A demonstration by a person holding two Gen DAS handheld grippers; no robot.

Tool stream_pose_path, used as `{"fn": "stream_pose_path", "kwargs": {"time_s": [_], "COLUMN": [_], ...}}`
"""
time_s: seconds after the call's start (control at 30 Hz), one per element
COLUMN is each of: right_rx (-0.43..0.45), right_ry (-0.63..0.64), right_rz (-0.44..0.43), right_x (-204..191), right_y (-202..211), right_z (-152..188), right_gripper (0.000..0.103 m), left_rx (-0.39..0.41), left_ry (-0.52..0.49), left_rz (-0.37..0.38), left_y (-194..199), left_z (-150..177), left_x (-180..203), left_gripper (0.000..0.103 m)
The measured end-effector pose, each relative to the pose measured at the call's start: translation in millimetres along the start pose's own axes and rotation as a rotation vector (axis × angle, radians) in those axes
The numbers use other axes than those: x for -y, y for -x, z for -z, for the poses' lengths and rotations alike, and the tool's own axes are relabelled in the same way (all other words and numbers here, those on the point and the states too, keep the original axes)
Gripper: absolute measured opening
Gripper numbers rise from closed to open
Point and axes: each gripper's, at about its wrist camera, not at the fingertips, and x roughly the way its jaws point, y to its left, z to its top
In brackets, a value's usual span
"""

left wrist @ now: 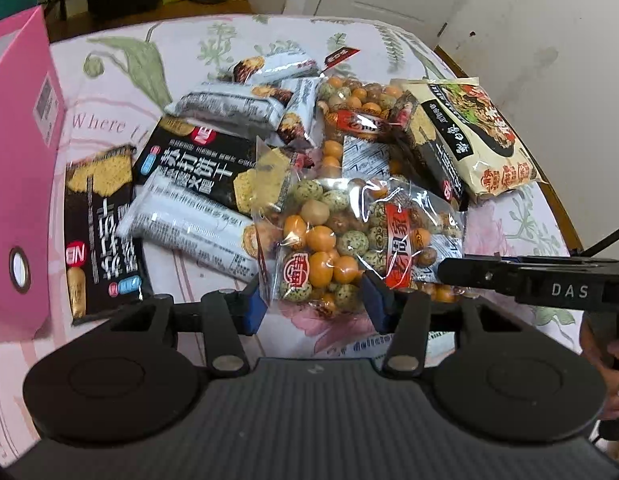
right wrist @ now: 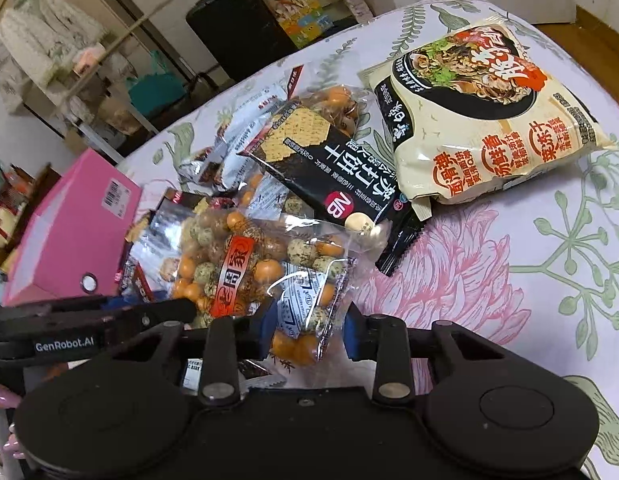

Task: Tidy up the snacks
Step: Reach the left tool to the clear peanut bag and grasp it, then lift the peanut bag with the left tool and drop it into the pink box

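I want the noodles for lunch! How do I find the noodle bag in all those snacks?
Look at the flowery tablecloth and find the snack pile beside the pink box. At the pile's far end from that box lies the noodle bag, partly on a black cracker pack. It is the only cream bag showing a bowl of food.

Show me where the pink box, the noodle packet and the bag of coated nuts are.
pink box point(left wrist: 25, 168), left wrist view, side wall.
noodle packet point(right wrist: 485, 120), right wrist view, front face.
bag of coated nuts point(left wrist: 333, 236), left wrist view, clear middle.

the black gripper arm point(left wrist: 549, 284) reads "das"; the other one point(right wrist: 65, 346) reads "genrobot.ai". the tablecloth point(left wrist: 109, 92) shows "where", perhaps more. the black cracker pack point(right wrist: 333, 176) carries "nb".
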Motion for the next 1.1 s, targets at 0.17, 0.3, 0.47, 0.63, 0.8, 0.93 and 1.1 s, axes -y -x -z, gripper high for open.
{"fn": "stream_pose_path", "kwargs": {"time_s": [0.17,0.3,0.47,0.63,0.8,0.93,1.1], "right_rx": [-0.002,0.021,0.06,0.074,0.078,0.047,-0.007], "right_ry": [0.004,0.041,0.088,0.128,0.154,0.18,0.219], "right_rz": [0.025,0.058,0.081,0.065,0.035,0.009,-0.03], "right_x": [-6.6,-17.5,-21.7,-30.6,-44.0,-57.5,-79.3], "right_y": [-7.0,-3.5,11.3,26.0,40.1,46.7,57.8], "right_z": [-2.1,-7.0,-16.6,-23.3,-22.5,-18.6,-11.4], "right_gripper": [0.038,0.038,0.038,0.038,0.038,0.038,0.038], "left_rx": [-0.003,-0.033,-0.055,-0.022,0.004,0.007,-0.003], "left_ry": [0.003,-0.012,0.019,0.036,0.021,0.029,0.052], "left_rz": [-0.009,-0.015,0.03,0.05,0.025,0.0,-0.02], "left_y": [-3.9,-4.2,2.0,23.3,50.3,72.6,100.2], "left_z": [-0.3,-5.6,-9.7,-11.3,-6.9,-0.9,11.3], "left_x": [2.1,8.5,10.7,11.1,14.6,12.5,4.1], "left_gripper": [0.048,0.048,0.048,0.048,0.048,0.048,0.049]}}
